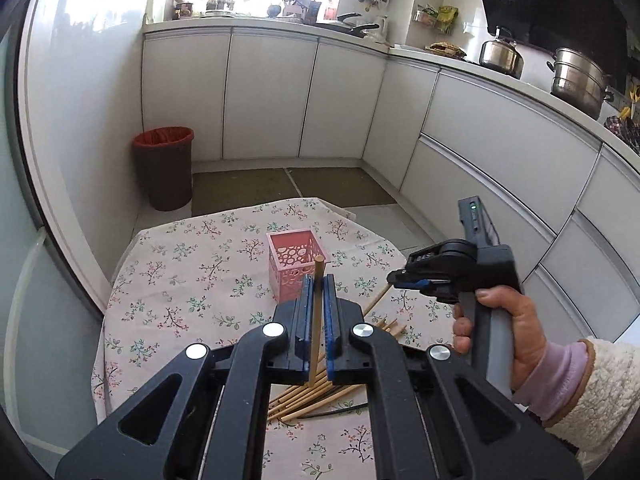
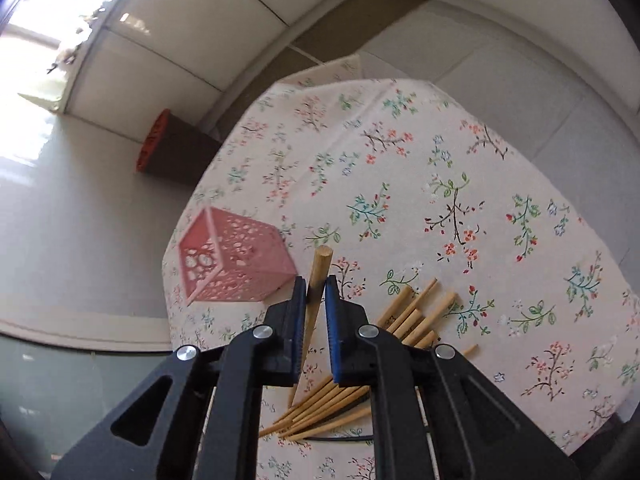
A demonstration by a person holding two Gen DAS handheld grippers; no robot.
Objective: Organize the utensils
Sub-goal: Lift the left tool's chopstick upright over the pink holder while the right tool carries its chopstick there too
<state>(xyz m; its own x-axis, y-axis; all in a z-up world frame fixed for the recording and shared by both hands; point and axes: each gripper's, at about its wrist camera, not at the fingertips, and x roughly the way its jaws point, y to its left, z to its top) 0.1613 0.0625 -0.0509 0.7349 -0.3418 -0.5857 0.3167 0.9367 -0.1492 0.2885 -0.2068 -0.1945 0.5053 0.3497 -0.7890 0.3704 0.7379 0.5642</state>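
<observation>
Left wrist view: on the floral tablecloth [image 1: 172, 280] stands a pink perforated holder [image 1: 297, 264], square, upright, open at the top; nothing shows above its rim, though its inside is mostly hidden. Left gripper [image 1: 319, 280] has its blue pads drawn in on one bamboo chopstick [image 1: 317, 320], held near upright, top end level with the holder's near right corner. Below the gripper lies a loose pile of chopsticks [image 1: 316, 398], with a thin black one [image 1: 340, 410] at its near edge. Right hand [image 1: 504, 332] grips the right gripper [image 1: 400, 278] over the table's right side; from here its fingertips look nearly together. Bare cloth lies left of and beyond the holder; the table edge curves off to the left. A brown bin with red liner [image 1: 164, 168] stands on the floor against the cabinets.

Right wrist view: the right gripper [image 2: 316, 292] has narrow-set pads pinching a chopstick [image 2: 320, 268], blunt end up, tapered end reaching down toward the pile [image 2: 404, 320]. The holder [image 2: 228, 260] sits just left of the fingertips, near the cloth's left edge [image 2: 172, 280]; the side wall shows, the contents cannot be told. Wide open cloth spreads right of and beyond the pile. The bin [image 2: 168, 148] stands off the table's far left.
</observation>
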